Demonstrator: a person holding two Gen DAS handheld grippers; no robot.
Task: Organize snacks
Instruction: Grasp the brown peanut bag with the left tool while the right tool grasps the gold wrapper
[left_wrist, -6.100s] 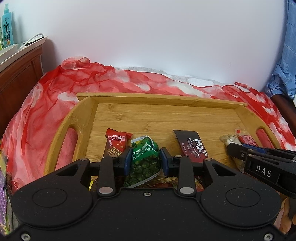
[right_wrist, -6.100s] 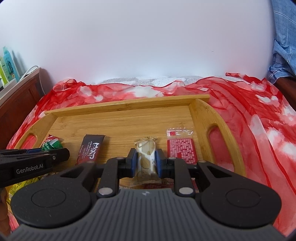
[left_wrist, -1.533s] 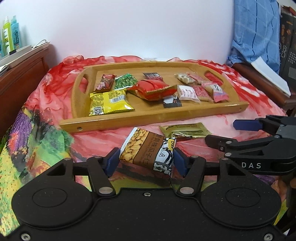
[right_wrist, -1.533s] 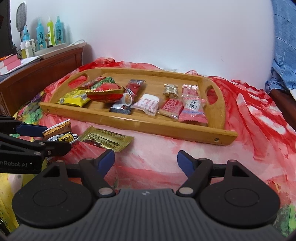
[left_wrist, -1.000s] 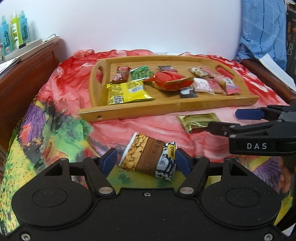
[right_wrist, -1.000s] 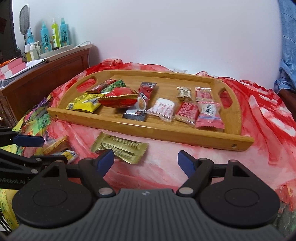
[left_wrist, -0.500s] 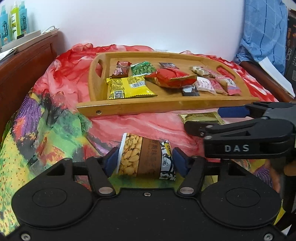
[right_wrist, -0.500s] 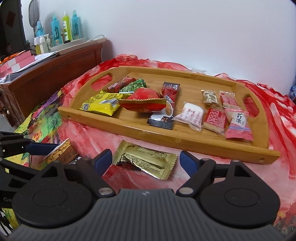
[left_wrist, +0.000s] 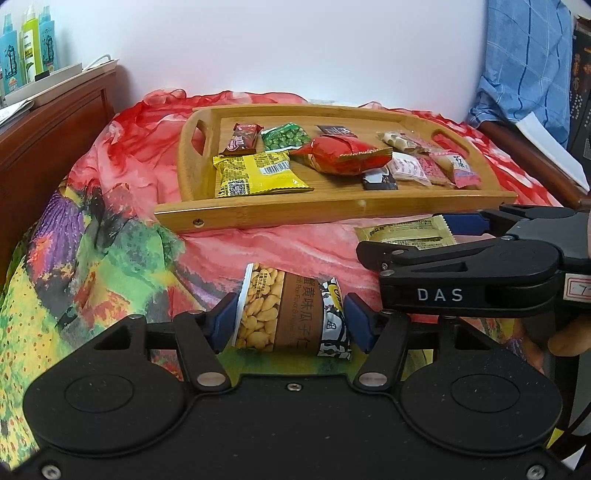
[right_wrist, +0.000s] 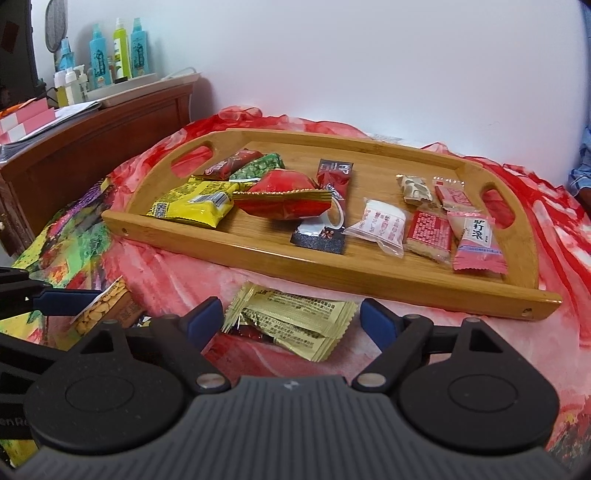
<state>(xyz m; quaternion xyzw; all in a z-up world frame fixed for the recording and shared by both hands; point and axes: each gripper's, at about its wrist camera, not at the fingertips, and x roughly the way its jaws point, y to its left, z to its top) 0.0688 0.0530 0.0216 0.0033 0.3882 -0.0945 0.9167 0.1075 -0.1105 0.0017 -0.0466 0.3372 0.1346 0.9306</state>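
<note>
A brown and yellow seed pack (left_wrist: 280, 306) lies on the flowered bedcover, and my left gripper (left_wrist: 291, 319) is shut on its two ends. Right of it lies a gold wrapper pack (right_wrist: 291, 317), just in front of the wooden tray (right_wrist: 369, 273). My right gripper (right_wrist: 291, 321) stands open around the gold pack, with a gap at each pad. The left wrist view shows the right gripper (left_wrist: 406, 236) over that gold pack (left_wrist: 406, 227). The tray (left_wrist: 332, 210) holds several snacks, among them a yellow bag (left_wrist: 258, 173) and a red bag (left_wrist: 343, 155).
A dark wooden cabinet (right_wrist: 92, 140) with bottles (right_wrist: 118, 48) stands at the left. A blue shirt (left_wrist: 524, 55) and a white book (left_wrist: 546, 147) are at the right. The wall runs behind the tray. A hand (left_wrist: 569, 339) grips the right gripper.
The left jaws have closed in onto the seed pack. The right gripper has slid left and forward, so the gold pack now lies between its fingers.
</note>
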